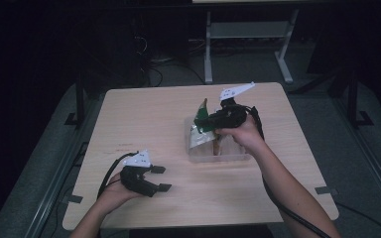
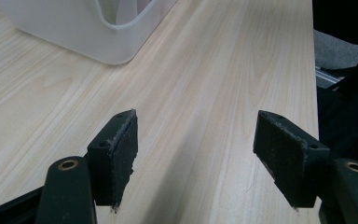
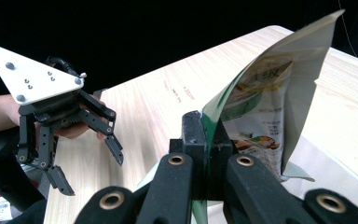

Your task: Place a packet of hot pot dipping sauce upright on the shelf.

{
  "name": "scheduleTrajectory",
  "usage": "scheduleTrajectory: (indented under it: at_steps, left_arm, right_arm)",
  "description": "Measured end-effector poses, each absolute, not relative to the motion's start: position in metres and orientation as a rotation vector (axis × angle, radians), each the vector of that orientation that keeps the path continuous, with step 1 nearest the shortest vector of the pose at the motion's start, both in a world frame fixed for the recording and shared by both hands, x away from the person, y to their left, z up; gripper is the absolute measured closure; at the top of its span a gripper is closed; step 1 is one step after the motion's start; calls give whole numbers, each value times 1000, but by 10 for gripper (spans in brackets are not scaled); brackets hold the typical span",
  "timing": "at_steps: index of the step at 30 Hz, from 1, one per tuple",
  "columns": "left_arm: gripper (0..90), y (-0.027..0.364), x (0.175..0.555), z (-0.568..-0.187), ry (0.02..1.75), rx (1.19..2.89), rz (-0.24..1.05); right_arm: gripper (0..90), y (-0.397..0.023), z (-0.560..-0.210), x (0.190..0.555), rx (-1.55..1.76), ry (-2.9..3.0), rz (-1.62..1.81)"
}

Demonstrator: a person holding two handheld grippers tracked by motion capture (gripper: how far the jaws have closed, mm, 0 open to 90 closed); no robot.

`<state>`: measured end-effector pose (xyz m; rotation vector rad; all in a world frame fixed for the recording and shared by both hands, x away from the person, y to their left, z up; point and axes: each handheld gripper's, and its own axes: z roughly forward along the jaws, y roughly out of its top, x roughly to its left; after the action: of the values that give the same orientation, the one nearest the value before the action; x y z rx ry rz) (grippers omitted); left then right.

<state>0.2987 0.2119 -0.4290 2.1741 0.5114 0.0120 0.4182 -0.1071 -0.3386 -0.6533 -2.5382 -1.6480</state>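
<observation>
My right gripper [image 1: 209, 120] is shut on a green and white snack bag [image 1: 202, 118], holding it upright over a clear plastic bin [image 1: 233, 156] at the table's middle right. In the right gripper view the black jaws [image 3: 208, 140] pinch the bag [image 3: 265, 102] at its lower edge, and the bag fans up to the right. My left gripper [image 1: 160, 178] rests near the table's front left, open, with nothing between its pads [image 2: 123, 149]. It also appears across the table as the left gripper [image 3: 88, 161].
The light wood table [image 1: 144, 114] carries the bin, whose white corner [image 2: 107, 42] is close ahead in the left gripper view. Another packet lies in the bin [image 1: 217, 144]. Dark floor and a white desk frame [image 1: 248, 34] lie beyond the far edge.
</observation>
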Motion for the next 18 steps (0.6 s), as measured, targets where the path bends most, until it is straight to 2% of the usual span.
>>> scheduleTrajectory:
  at_steps: [14,18]
  left_arm:
    - [300,211,299,-430,497,2192,8]
    - [298,211,299,-430,499,2193,6]
  right_arm:
    - [885,-100,-339,416,-654,-2587,-1608]
    - [841,-101,-338,416,-667,-2568,-1633]
